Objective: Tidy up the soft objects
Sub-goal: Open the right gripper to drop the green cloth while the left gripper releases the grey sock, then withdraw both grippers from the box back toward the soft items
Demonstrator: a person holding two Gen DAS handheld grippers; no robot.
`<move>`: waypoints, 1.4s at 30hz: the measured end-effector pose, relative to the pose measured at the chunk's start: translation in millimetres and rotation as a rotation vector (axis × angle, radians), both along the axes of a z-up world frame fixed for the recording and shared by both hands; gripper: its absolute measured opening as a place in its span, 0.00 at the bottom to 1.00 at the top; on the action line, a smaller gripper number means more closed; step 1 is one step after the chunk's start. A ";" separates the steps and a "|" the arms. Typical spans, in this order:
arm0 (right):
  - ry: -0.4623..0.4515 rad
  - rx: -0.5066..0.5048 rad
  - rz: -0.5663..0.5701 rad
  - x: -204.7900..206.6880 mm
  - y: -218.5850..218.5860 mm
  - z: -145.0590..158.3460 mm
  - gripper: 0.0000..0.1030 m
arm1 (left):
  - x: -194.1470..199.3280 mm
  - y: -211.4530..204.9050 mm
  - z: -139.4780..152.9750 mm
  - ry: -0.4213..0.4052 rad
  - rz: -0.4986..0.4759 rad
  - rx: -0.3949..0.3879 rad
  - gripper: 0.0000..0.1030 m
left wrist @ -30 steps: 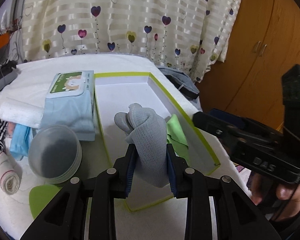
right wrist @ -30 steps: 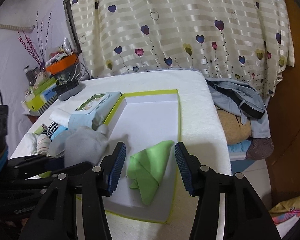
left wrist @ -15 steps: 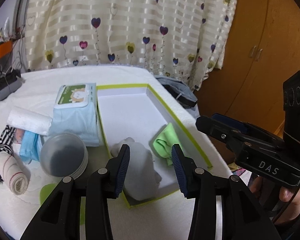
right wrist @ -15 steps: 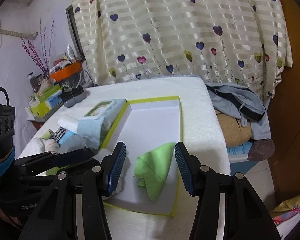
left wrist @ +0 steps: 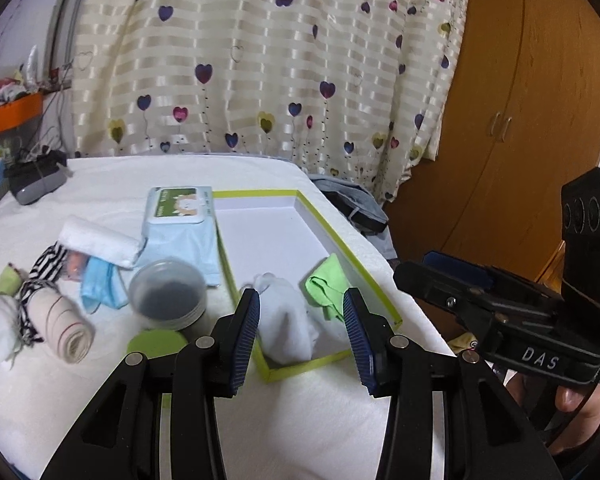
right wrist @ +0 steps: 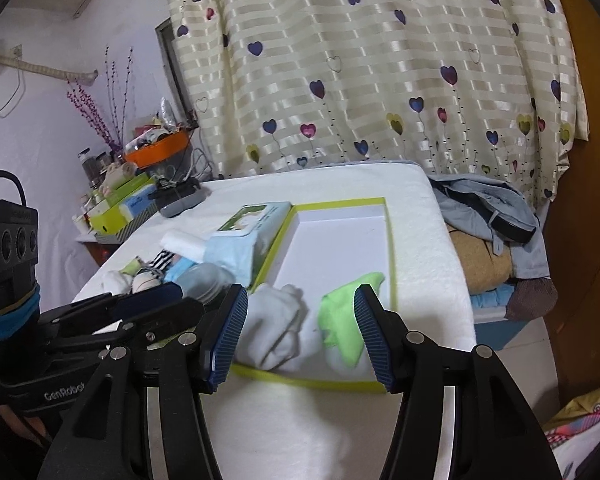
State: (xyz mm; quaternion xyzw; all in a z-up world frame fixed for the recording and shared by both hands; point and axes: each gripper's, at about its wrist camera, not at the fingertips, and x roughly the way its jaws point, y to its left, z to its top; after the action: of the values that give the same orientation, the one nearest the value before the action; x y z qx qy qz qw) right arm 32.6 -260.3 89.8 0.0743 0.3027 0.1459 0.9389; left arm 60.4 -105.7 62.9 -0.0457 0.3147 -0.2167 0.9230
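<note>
Grey sock point(left wrist: 286, 322) lies beside green cloth point(left wrist: 326, 290) in tray point(left wrist: 374, 296), sorted; left claw point(left wrist: 300, 334) and right claw point(right wrist: 300, 334) wide open, empty.

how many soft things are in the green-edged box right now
2: a grey sock at the near end, and a green cloth just right of it. Nothing else shows inside.
</note>
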 end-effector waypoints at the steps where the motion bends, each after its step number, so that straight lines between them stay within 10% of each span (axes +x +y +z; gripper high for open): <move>1: 0.000 -0.006 0.007 -2.7 4.7 0.6 0.55 | -2.9 3.4 0.5 -0.002 0.008 -0.001 0.41; 42: 0.059 -0.060 0.278 -28.6 120.8 -20.0 0.55 | -46.2 134.1 -45.0 0.105 0.267 -0.024 0.41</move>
State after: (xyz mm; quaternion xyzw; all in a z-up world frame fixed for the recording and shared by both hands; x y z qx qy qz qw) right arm 4.0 -139.5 69.9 0.0079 0.3419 0.2631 0.9021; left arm 14.2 28.4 17.9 -0.1093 0.3512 -0.0930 0.9252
